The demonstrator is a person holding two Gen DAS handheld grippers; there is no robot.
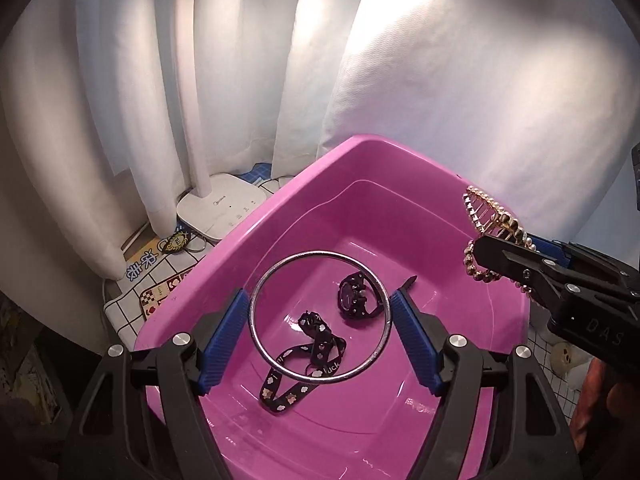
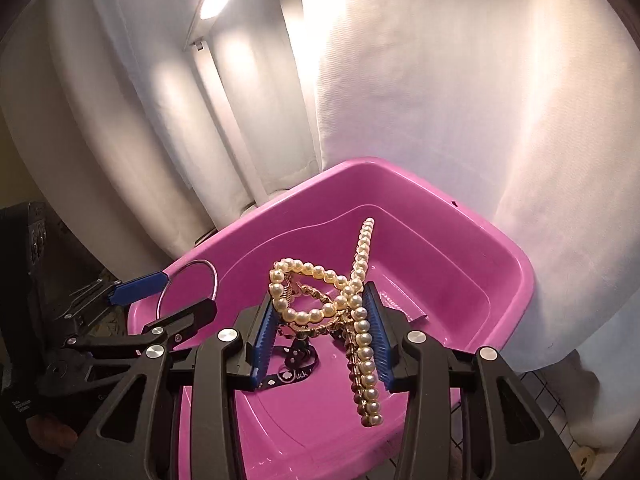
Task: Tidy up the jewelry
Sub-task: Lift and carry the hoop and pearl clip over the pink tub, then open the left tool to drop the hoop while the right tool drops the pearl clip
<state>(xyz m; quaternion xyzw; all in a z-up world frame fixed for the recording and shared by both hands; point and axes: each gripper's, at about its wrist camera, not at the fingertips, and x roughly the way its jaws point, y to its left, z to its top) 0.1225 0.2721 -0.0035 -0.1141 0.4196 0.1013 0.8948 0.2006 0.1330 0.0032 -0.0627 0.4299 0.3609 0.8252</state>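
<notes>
Over the glossy pink tub [image 1: 240, 240], the left gripper [image 1: 320, 322] clamps a thin metal ring [image 1: 256, 292] while the right gripper [image 2: 320, 336] pinches a pearl clip [image 2: 362, 320].

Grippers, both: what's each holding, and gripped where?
Left gripper: thin silver metal bangle, pinched across its outer rim. Right gripper: gold, pearl-studded hair claw clip, gripped near its hinge, above the pink plastic tub.
</notes>
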